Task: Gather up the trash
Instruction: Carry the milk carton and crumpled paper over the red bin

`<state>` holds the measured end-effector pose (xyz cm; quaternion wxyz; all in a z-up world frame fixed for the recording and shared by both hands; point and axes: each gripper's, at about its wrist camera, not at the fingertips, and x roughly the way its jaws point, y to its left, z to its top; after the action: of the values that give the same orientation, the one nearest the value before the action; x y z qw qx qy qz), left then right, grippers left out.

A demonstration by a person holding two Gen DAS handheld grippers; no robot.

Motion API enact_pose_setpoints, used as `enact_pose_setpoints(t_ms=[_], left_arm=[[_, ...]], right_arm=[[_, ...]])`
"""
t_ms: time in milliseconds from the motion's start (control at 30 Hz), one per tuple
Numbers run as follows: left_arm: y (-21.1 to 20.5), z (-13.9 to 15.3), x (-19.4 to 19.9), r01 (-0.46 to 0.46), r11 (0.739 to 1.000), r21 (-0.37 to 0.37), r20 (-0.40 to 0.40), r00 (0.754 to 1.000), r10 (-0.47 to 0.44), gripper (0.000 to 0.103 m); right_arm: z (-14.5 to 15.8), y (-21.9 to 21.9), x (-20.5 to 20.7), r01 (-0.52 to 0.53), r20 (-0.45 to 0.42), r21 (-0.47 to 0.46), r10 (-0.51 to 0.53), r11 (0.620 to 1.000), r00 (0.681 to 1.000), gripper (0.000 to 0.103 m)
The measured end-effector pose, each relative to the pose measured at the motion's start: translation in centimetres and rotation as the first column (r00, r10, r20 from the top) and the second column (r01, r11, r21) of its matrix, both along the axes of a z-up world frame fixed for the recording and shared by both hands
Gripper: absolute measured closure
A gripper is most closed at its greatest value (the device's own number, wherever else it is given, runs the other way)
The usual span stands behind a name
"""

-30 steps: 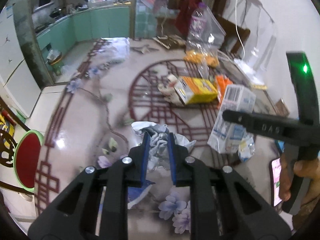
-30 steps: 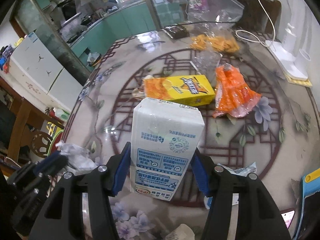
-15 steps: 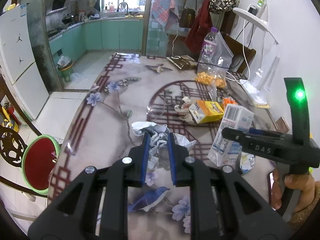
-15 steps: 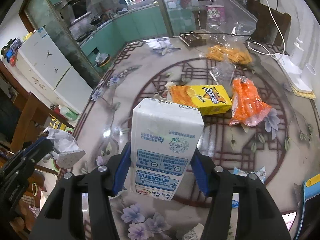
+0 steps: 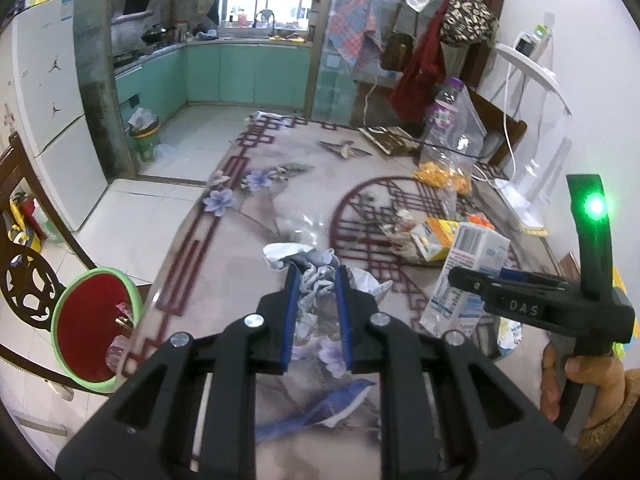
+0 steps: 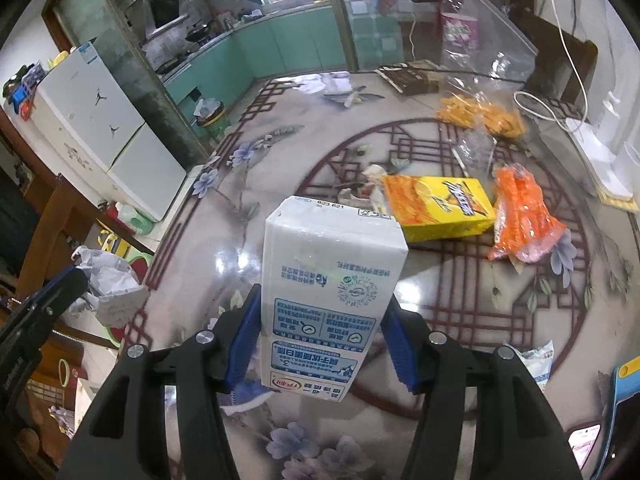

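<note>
My left gripper (image 5: 316,280) is shut on a crumpled white paper wad (image 5: 320,276) and holds it above the table's left part. The wad also shows in the right wrist view (image 6: 108,284). My right gripper (image 6: 320,320) is shut on a white milk carton (image 6: 328,292) and holds it above the table; the carton also shows in the left wrist view (image 5: 464,276). A yellow snack box (image 6: 440,206), an orange wrapper (image 6: 520,212) and a small crumpled scrap (image 6: 368,188) lie on the table. A red bin with a green rim (image 5: 96,324) stands on the floor left of the table.
The glass-topped patterned table (image 6: 460,292) also carries a clear bag with orange snacks (image 6: 480,116), a plastic bottle (image 6: 458,16), a white lamp base (image 6: 600,152) with cable, a small plastic packet (image 6: 536,360) and a phone (image 6: 584,440). A chair (image 5: 24,280) stands by the bin.
Both grippers have risen and drawn back from the table with their loads. The view has tilted up, and the red bin now shows nearer the left gripper.
</note>
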<state>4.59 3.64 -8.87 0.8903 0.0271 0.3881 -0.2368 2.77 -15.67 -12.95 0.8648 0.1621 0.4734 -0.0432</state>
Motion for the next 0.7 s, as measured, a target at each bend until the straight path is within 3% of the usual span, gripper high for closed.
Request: enact_pose_setpoints(t_ms=[700], left_arm=[[11.0,0.7,6.2,0.027,0.999,-0.017,0.001,1.0,-0.027,0.085]], right_arm=[[1.8,12.3,4.9,0.005,0.029,-0.024,-0.005,1.0,1.0,0.048]])
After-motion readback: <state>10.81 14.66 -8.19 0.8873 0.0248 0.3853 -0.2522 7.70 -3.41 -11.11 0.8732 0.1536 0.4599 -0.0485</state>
